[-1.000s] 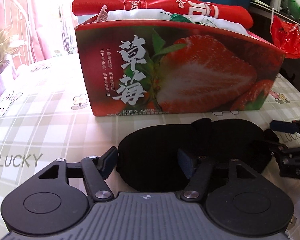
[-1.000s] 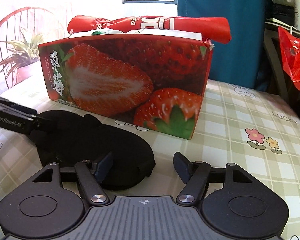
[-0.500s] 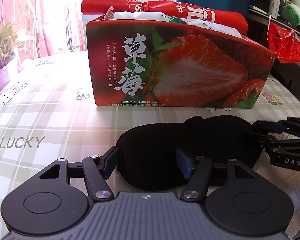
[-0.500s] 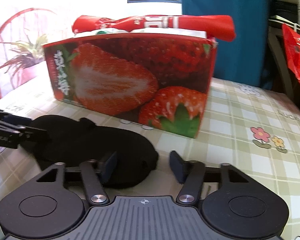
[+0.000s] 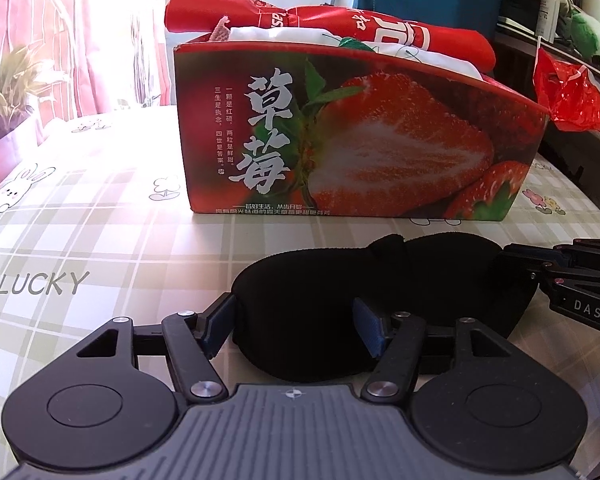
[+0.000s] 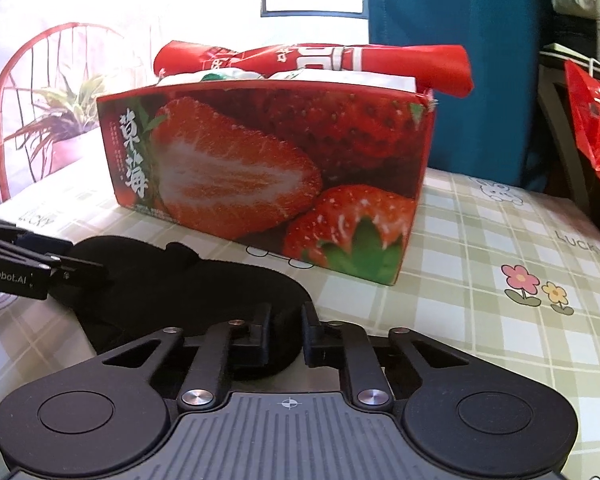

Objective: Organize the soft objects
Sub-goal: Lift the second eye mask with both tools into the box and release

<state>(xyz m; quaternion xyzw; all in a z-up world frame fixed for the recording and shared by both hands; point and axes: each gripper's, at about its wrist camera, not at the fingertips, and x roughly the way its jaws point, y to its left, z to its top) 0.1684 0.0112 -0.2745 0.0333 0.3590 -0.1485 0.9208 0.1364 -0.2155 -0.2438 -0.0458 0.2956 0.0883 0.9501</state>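
Note:
A black sleep mask [image 5: 380, 280] lies on the checked tablecloth in front of a red strawberry box [image 5: 360, 140]. My left gripper [image 5: 292, 328] is open, its fingers either side of the mask's left end. My right gripper [image 6: 286, 328] is shut on the mask's right end [image 6: 220, 288]; it also shows at the right in the left wrist view [image 5: 516, 256]. The box [image 6: 268, 172] holds red cloth [image 6: 340, 60] and white cloth [image 5: 340, 38].
A red plastic bag [image 5: 568, 92] hangs at the right beyond the table edge. A potted plant [image 6: 60, 120] and a red chair [image 6: 24, 80] stand at the left. A blue cloth [image 6: 452, 40] hangs behind the box.
My right gripper has closed on the mask's right end. My left gripper stays open around the left end. Both cameras have risen and pulled back slightly.

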